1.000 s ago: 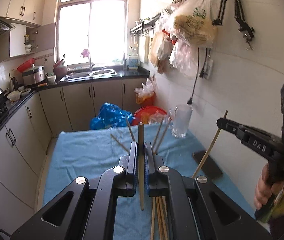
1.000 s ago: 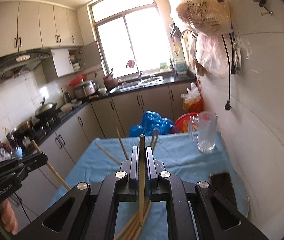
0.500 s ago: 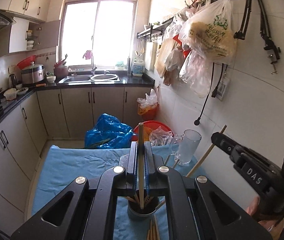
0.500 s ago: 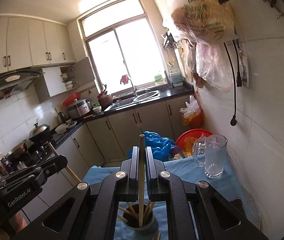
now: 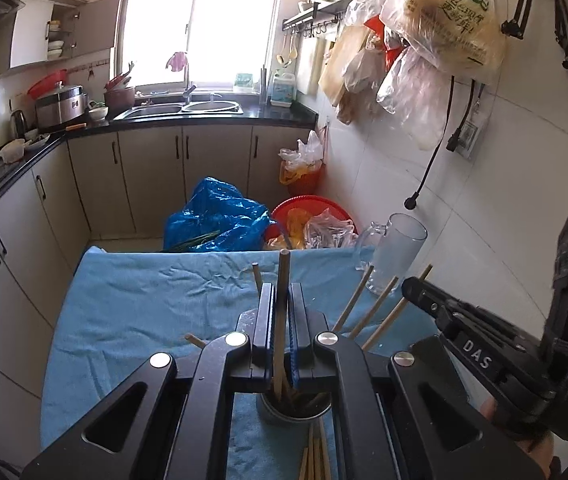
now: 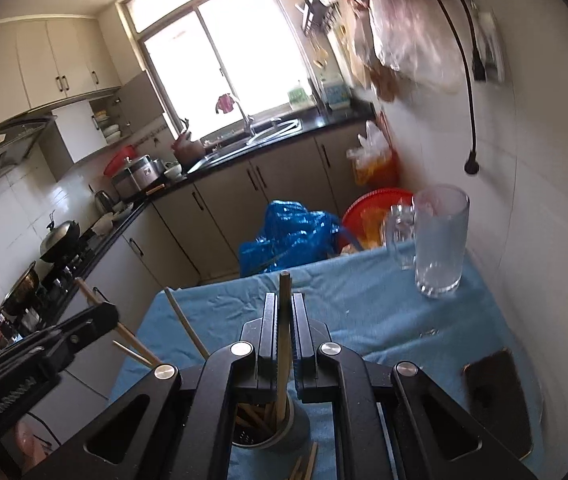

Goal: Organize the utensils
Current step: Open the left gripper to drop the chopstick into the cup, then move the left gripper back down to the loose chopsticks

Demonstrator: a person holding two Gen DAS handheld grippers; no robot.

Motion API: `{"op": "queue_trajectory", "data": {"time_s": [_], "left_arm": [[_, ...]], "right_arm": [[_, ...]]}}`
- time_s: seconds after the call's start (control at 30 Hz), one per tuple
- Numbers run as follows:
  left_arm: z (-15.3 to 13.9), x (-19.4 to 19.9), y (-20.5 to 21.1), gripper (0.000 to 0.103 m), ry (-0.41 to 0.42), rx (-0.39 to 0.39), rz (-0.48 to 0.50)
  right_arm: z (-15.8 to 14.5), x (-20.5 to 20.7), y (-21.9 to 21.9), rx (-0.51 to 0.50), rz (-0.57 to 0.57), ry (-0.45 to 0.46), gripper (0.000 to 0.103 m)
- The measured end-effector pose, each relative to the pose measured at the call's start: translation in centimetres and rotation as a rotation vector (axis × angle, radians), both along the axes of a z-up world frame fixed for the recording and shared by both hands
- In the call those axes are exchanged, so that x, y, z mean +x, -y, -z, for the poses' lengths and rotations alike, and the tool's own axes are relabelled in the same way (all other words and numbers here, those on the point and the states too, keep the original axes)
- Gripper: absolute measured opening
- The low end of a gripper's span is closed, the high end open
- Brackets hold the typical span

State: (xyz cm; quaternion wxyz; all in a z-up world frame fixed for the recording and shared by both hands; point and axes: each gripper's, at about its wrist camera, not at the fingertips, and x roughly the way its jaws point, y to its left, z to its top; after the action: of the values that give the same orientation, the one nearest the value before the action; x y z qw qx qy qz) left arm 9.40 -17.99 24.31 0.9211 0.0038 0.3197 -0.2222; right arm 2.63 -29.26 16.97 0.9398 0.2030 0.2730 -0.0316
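My left gripper (image 5: 282,300) is shut on a wooden chopstick (image 5: 283,280) held upright, its lower end in a round metal holder (image 5: 296,410) below the jaws. Several chopsticks lean out of the holder. My right gripper (image 6: 283,312) is shut on another wooden chopstick (image 6: 284,300), its lower end in the same holder (image 6: 272,428). The right gripper also shows in the left wrist view (image 5: 416,290), and the left gripper in the right wrist view (image 6: 104,314). Loose chopsticks (image 5: 316,456) lie on the blue cloth (image 5: 144,300) near the holder.
A glass mug (image 6: 438,248) stands at the table's far right by the tiled wall. A dark phone (image 6: 496,396) lies at the right edge. Beyond the table are a blue bag (image 5: 216,216), a red basin (image 5: 308,216) and kitchen cabinets.
Both grippers have come down over the holder with their chopsticks, whose lower ends now sit inside it. The views have tilted downward.
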Motion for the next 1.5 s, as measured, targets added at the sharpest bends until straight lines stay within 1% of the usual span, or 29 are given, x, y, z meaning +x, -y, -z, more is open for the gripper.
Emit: {"op": "queue_trajectory", "data": {"time_s": [0.07, 0.1, 0.17, 0.2, 0.23, 0.37, 0.43, 0.5, 0.57, 0.63, 0.73, 0.83, 0.93, 1.0, 1.07, 1.17, 1.23, 1.3, 1.37, 1.5], "left_arm": [[-0.1, 0.0, -0.3, 0.007, 0.002, -0.007, 0.000], [-0.2, -0.1, -0.5, 0.009, 0.003, -0.010, -0.002], [-0.2, -0.3, -0.7, 0.019, 0.005, -0.014, -0.008], [-0.3, -0.5, -0.9, 0.026, 0.007, -0.019, -0.014], [-0.4, -0.8, -1.2, 0.028, 0.011, -0.026, -0.023], [-0.9, -2.5, -2.3, 0.028, 0.032, -0.034, -0.039], [-1.3, -3.8, -3.1, 0.029, 0.048, -0.033, -0.041], [-1.6, -5.3, -3.9, 0.030, 0.062, -0.028, -0.042], [-1.9, -7.4, -5.1, 0.033, 0.081, -0.026, -0.045], [-1.8, -9.4, -6.5, 0.040, 0.092, -0.029, -0.046], [-0.9, -12.1, -8.6, 0.042, 0.085, -0.031, -0.049], [1.3, -14.7, -10.6, 0.043, 0.062, -0.020, -0.060], [4.7, -15.9, -12.1, 0.044, -0.009, -0.015, -0.062], [7.6, -16.1, -12.2, 0.044, -0.079, 0.000, -0.058], [10.0, -16.2, -12.0, 0.044, -0.133, 0.021, -0.044], [14.4, -16.0, -10.3, 0.042, -0.225, 0.078, 0.011], [16.7, -16.0, -8.9, 0.033, -0.265, 0.124, 0.045], [18.5, -15.9, -7.3, 0.031, -0.290, 0.177, 0.081], [19.7, -15.8, -6.3, 0.029, -0.304, 0.215, 0.109], [21.4, -15.9, -5.2, 0.027, -0.324, 0.251, 0.143]], "right_arm": [[0.4, 0.2, 0.3, 0.025, 0.002, -0.003, 0.007], [0.5, 0.3, 0.5, 0.032, 0.004, -0.006, 0.008], [0.4, 0.2, 0.2, 0.035, 0.005, -0.008, 0.015], [0.3, 0.2, 0.2, 0.032, 0.006, -0.006, 0.021], [0.2, 0.1, 0.1, 0.030, 0.006, -0.003, 0.027], [-0.7, -0.9, -0.4, 0.012, 0.002, 0.010, 0.031], [-1.3, -1.7, -0.6, 0.005, -0.001, 0.018, 0.037], [-1.9, -3.0, -1.0, -0.009, -0.008, 0.025, 0.040], [-2.4, -4.4, -1.4, -0.030, -0.020, 0.025, 0.042], [-2.7, -5.7, -1.8, -0.051, -0.033, 0.016, 0.044], [-2.6, -8.5, -2.3, -0.090, -0.057, -0.015, 0.048], [-1.3, -11.6, -2.7, -0.145, -0.081, -0.089, 0.052], [1.4, -14.4, -3.5, -0.170, -0.124, -0.185, 0.052], [4.4, -16.2, -4.5, -0.158, -0.175, -0.258, 0.052], [7.3, -17.4, -5.6, -0.140, -0.215, -0.315, 0.052], [11.5, -18.4, -7.1, -0.098, -0.257, -0.381, 0.051], [13.4, -18.4, -7.7, -0.063, -0.271, -0.406, 0.038], [14.9, -18.2, -8.5, -0.043, -0.283, -0.420, 0.036], [16.0, -17.7, -9.1, -0.049, -0.282, -0.428, 0.035], [17.1, -16.4, -10.1, -0.055, -0.282, -0.443, 0.032]]}}
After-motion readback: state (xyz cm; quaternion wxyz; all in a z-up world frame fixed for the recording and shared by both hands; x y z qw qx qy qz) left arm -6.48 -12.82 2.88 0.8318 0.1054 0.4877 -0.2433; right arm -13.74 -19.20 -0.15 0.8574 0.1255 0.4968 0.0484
